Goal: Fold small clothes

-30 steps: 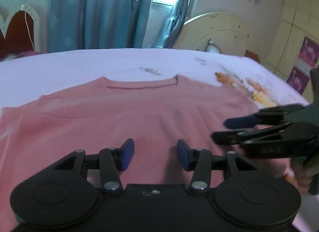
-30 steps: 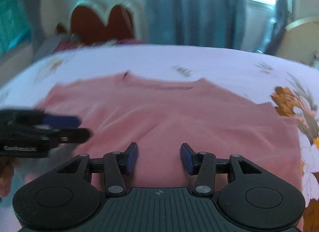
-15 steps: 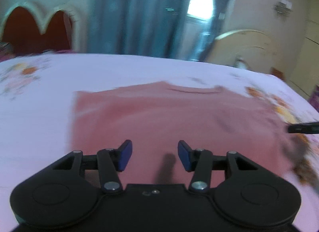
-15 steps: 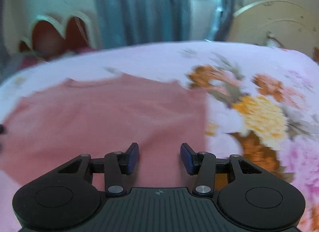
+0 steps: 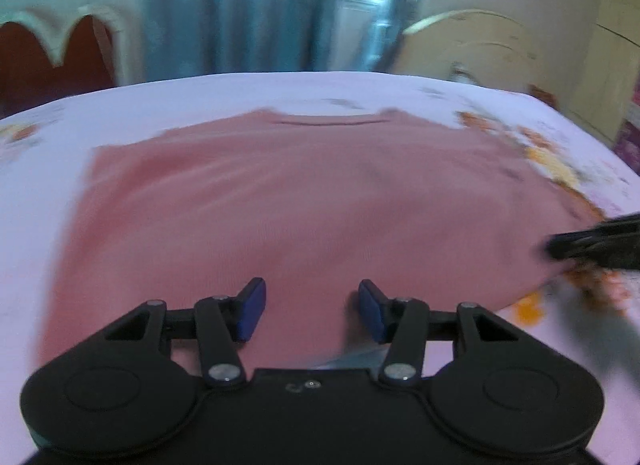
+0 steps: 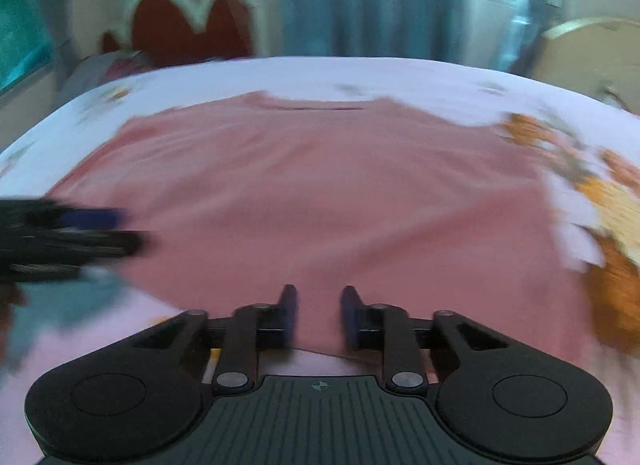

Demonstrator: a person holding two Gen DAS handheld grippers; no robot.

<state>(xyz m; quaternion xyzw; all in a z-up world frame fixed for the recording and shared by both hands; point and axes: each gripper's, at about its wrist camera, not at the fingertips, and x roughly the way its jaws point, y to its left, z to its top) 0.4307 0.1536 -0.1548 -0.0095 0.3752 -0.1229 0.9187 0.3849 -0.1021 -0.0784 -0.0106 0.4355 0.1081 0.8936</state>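
Observation:
A pink T-shirt [image 5: 304,201] lies flat on the bed, neckline at the far side; it also shows in the right wrist view [image 6: 320,193]. My left gripper [image 5: 310,311] is open and empty over the shirt's near hem. My right gripper [image 6: 318,315] is open with a narrower gap, empty, at the near hem. The right gripper shows blurred at the right edge of the left wrist view [image 5: 592,247]. The left gripper shows blurred at the left edge of the right wrist view [image 6: 68,241]. Both frames are motion-blurred.
The bed has a pale lilac sheet [image 5: 200,105] with orange flower prints [image 6: 608,201] at the right. A red headboard [image 6: 188,25] and blue curtains [image 5: 240,9] stand behind. A cream headboard [image 5: 472,45] is at the back right.
Both grippers swung apart and have come back over the shirt's near hem. The right gripper's jaws have narrowed. The shirt has not moved.

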